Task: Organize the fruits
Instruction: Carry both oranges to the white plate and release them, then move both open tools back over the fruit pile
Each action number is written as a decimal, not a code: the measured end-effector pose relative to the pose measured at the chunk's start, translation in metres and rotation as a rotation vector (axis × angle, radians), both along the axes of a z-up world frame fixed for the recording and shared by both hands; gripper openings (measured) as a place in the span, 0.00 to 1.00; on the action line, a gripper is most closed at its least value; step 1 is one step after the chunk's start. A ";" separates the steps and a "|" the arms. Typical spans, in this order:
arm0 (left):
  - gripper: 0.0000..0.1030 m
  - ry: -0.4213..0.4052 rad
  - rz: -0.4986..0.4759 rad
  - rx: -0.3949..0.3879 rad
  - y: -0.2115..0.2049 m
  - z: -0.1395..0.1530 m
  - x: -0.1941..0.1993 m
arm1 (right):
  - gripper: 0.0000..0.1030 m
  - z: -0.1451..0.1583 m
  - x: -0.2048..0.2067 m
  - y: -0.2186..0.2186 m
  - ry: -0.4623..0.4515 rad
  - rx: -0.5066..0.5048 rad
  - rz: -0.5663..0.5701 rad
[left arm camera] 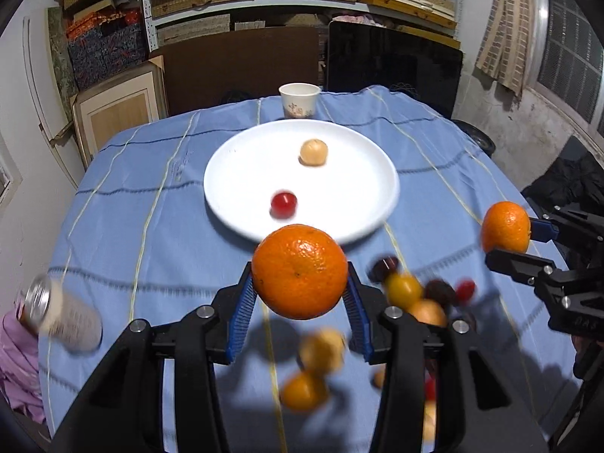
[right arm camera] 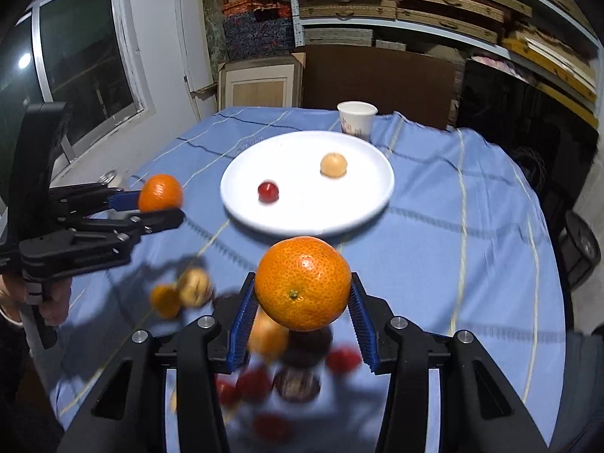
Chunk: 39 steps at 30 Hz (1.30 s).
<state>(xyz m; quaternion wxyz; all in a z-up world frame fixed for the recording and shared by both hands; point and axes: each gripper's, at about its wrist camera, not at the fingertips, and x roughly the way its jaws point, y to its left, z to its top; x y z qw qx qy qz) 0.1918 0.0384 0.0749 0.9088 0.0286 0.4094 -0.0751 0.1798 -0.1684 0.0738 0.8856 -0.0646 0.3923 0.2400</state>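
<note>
Currently both grippers clamp a fruit above the desk: left gripper (left arm camera: pixel 300 294) grasps an orange (left arm camera: pixel 299 271), right gripper (right arm camera: pixel 304 302) a tangerine (right arm camera: pixel 303 283), white plate (left arm camera: pixel 226 166) straight ahead of each, left nearer.

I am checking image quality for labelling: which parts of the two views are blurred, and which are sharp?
Left wrist view: the held orange and the left tool are sharp; the loose fruits below and the jar smear with motion. Right wrist view: the held orange in the right tool is sharp, the fruit pile beneath is blurred; the plate edge is soft.
</note>
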 end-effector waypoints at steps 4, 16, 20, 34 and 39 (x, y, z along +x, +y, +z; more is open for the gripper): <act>0.43 0.035 0.047 0.019 0.010 -0.017 0.057 | 0.47 -0.009 0.057 0.022 0.009 -0.034 0.013; 0.43 0.114 0.099 0.048 0.026 -0.067 0.142 | 0.49 -0.070 0.143 0.048 0.160 -0.073 -0.010; 0.47 0.139 0.133 -0.029 0.034 -0.061 0.146 | 0.68 -0.057 0.138 0.039 0.107 -0.025 -0.062; 0.82 -0.027 0.079 0.078 0.017 -0.007 0.031 | 0.89 -0.015 0.017 -0.023 0.053 0.071 -0.133; 0.83 -0.025 0.053 0.099 0.009 -0.017 -0.026 | 0.91 -0.020 -0.030 -0.039 0.054 0.097 -0.154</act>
